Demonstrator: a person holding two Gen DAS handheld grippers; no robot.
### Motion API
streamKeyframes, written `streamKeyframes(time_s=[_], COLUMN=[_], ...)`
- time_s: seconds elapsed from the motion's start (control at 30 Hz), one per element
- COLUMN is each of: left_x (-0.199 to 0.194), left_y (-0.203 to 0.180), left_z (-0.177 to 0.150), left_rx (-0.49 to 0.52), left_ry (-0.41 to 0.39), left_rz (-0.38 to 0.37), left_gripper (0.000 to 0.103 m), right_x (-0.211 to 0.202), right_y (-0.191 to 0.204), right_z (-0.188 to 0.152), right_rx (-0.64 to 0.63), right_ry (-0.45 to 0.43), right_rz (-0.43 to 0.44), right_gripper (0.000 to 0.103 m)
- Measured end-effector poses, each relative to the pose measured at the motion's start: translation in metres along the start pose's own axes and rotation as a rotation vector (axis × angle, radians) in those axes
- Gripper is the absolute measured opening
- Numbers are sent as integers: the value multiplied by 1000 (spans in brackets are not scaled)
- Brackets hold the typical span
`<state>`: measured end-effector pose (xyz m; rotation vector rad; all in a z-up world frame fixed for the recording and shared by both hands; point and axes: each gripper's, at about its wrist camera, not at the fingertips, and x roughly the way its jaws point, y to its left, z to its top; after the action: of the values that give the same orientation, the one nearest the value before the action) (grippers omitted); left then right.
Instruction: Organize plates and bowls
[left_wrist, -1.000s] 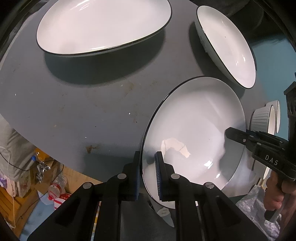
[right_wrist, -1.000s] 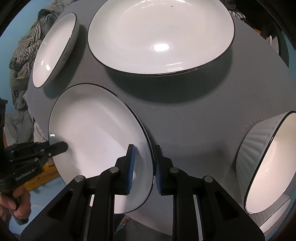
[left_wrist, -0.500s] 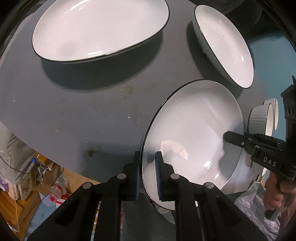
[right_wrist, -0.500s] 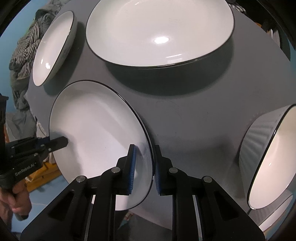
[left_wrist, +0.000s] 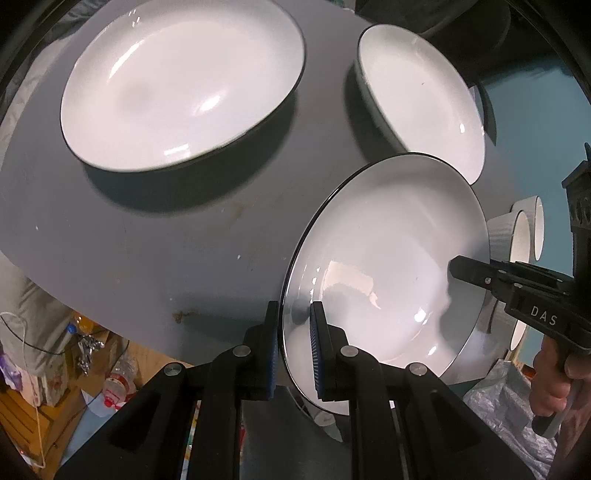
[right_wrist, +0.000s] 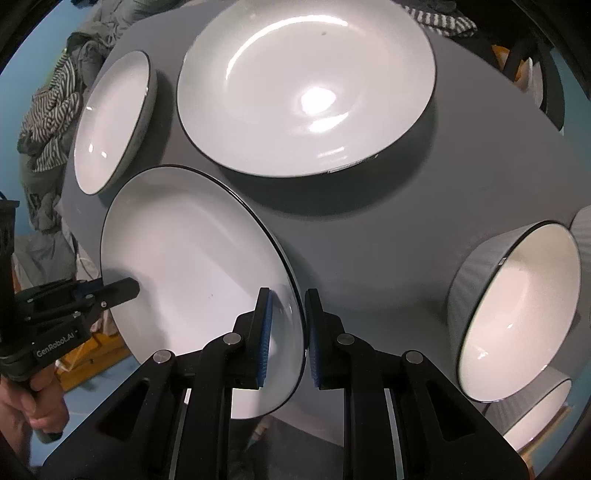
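Large plate (left_wrist: 177, 88): far on the grey table (left_wrist: 147, 229), resting flat.
Held plate (left_wrist: 388, 258): near table edge, tilted, raised between both grippers.
Deep plate (left_wrist: 424, 96): far right.
Ribbed bowls (right_wrist: 517, 306): right in the right wrist view.
Left gripper (left_wrist: 293, 343): clamped on held plate's rim.
Right gripper (right_wrist: 286, 336): clamped on opposite rim.

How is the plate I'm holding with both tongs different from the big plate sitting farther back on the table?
The held plate is gripped at opposite rims by the left tongs and right tongs; the big plate rests untouched on the grey table. The held plate looks smaller and shallower. Both are white with a thin dark rim.
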<state>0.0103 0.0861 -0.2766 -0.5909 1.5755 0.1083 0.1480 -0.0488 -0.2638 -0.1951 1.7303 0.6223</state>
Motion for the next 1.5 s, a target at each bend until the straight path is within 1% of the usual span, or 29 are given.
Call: streamKeyframes(time_s=[0.17, 0.37, 0.67, 0.83, 0.97, 1.23, 1.5], left_x=[-11, -20, -28, -32, -31, -19, -6], left_y=[-9, -16, -30, -42, -46, -54, -51], left_z=[8, 22, 59, 81, 100, 125, 141], left_rx=[9, 13, 19, 26, 22, 6, -36], left_ry=[-19, -45, -72, -86, -88, -82, -64], left_rz=[1, 2, 18, 32, 41, 52, 65], left_gripper=[14, 14, 14, 14, 14, 14, 14], right_x=[-10, -27, -42, -49, -53, -51, -40], right_y=[-2, -6, -9, -23, -34, -52, -55], right_z=[1, 10, 40, 66, 83, 115, 132], right_rx=[12, 1, -11, -10, -7, -2, -25], right_ry=[-11, -35, -70, -67, -63, -47, -17], right_rz=[5, -2, -12, 0, 6, 17, 5], right_gripper=[18, 18, 18, 18, 18, 18, 18])
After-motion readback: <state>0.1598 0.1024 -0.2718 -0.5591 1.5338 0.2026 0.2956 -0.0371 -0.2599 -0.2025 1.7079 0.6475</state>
